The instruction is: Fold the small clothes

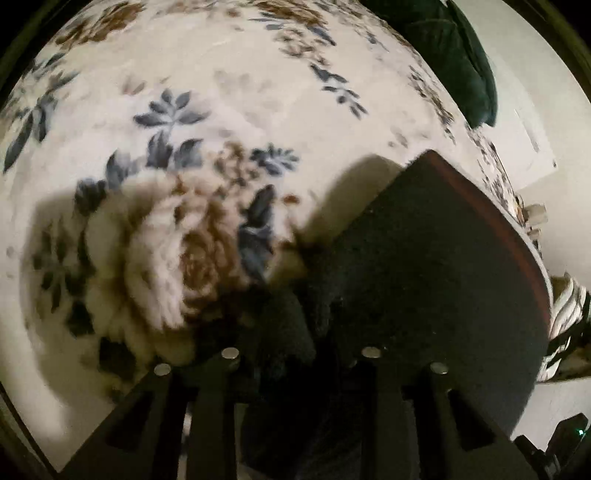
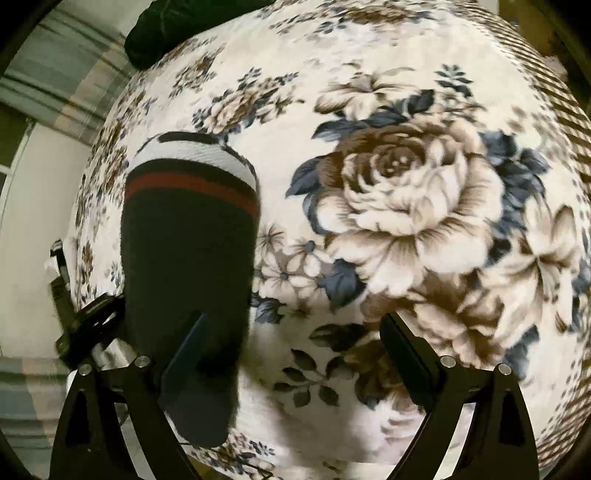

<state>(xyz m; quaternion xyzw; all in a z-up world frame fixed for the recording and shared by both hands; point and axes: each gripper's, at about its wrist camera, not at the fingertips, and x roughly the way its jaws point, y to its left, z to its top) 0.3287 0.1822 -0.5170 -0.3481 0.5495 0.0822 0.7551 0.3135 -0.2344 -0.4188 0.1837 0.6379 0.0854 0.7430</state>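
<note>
Black gripper fingers of the left gripper (image 1: 301, 354) are seen drawn close together and clamped on the near end of a dark knitted sock with a red stripe (image 1: 424, 266), which is spread over a cream fleece blanket printed with brown roses and blue leaves (image 1: 221, 92). Jaws of the right gripper (image 2: 291, 347) are held wide apart with nothing between them, the same sock (image 2: 188, 251) lying against its left finger (image 2: 184, 354). Beyond it, a white ribbed sock with dark bands (image 2: 192, 151) is partly covered, and a dark green cushion (image 2: 166, 22) is found at the blanket's far edge.
</note>
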